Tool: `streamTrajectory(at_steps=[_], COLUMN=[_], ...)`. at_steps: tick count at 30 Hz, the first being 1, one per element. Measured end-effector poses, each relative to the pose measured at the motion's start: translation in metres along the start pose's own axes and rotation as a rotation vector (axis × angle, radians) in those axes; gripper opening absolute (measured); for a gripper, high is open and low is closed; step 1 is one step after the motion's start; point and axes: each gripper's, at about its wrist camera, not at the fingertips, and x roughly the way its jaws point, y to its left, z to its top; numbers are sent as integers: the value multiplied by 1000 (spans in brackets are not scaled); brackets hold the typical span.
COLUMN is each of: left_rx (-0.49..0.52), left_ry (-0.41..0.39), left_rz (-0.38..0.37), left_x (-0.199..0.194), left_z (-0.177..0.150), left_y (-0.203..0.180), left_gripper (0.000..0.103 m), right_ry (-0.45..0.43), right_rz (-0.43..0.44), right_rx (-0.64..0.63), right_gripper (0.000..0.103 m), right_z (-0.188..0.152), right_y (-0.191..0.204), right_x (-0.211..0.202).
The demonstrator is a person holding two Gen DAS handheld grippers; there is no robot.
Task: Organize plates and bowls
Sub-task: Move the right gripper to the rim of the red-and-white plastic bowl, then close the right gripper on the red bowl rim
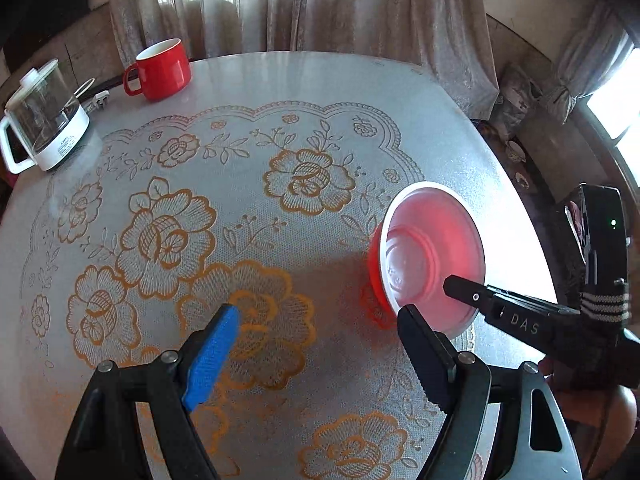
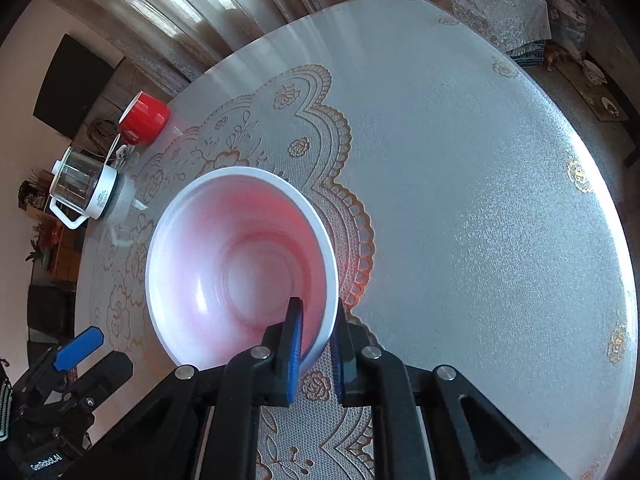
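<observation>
red mug (image 1: 160,69) at far edge of round table (image 1: 304,80), lace floral cloth (image 1: 240,208) on top. glass kettle on white base (image 1: 44,128) just left of mug, white plug (image 1: 98,100) between them. curtains (image 1: 280,4) behind

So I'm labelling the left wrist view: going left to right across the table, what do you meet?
Glass kettle → red mug → left gripper, jaws open over the tablecloth → red bowl → right gripper, shut on the bowl's rim.
</observation>
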Motion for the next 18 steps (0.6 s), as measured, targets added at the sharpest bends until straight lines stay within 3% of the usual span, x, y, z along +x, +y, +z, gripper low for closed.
streamTrajectory(at_steps=[6, 9, 11, 18], left_rx=[21, 53, 55, 112], left_ry=[-7, 12, 41, 49], left_rz=[-19, -1, 1, 12], left_x=[22, 40, 52, 65], left_z=[21, 30, 34, 36], left_y=[-15, -22, -24, -31], left_gripper=[77, 59, 43, 29], right_ry=[16, 28, 30, 21], right_rz=[-13, -15, -6, 25], right_rx=[-31, -28, -17, -21], right_gripper=[12, 12, 12, 12], right_z=[-1, -1, 1, -1], right_y=[1, -1, 1, -1], right_x=[2, 3, 6, 3])
